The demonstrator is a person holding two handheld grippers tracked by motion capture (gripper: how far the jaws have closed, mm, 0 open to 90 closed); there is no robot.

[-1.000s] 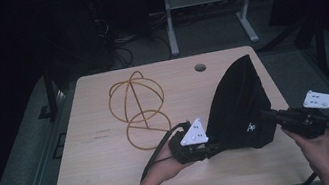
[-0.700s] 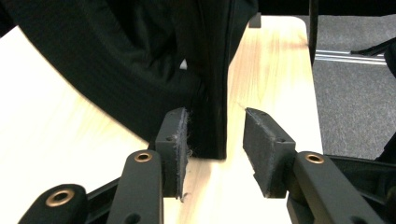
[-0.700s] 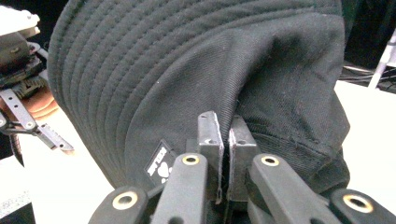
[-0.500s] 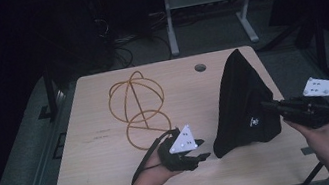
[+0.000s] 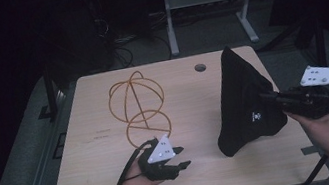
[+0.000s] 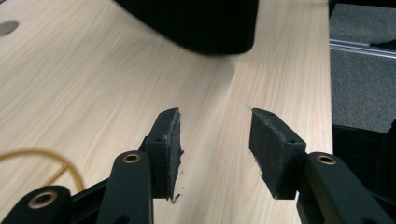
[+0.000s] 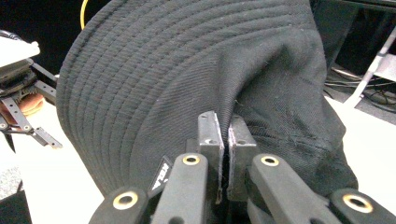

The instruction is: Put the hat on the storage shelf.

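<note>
1. The wooden table (image 5: 116, 181) carries everything; take the round cable hole (image 5: 200, 67) near its far edge as the landmark. The black bucket hat (image 5: 245, 104) hangs to the right of that hole and nearer the person, lifted by its right side, its lower edge near or on the tabletop; which, I cannot tell.

2. The orange wire hat stand (image 5: 138, 104) sits left of the hole, well apart from the hat. By my judgement it is the likely place for the hat, so the hat has to travel left across the table.

3. The right gripper (image 7: 225, 140) has its jaws pressed together on a fold of the hat's fabric beside the stitched brim (image 7: 107, 93). Keep that pinch firm; the fold is thin and could slip as the hat swings.

4. The left gripper (image 6: 215, 140) sits nearer the person than the hole and left of the hat. Its jaws stand spread with nothing between them, having just been opening, and they face the hat's lower edge.

5. To do the step well, bring the spread jaws onto the brim opposite the right gripper's pinch and take a full bite of cloth before moving, so the crown opens between the two grips.
</note>
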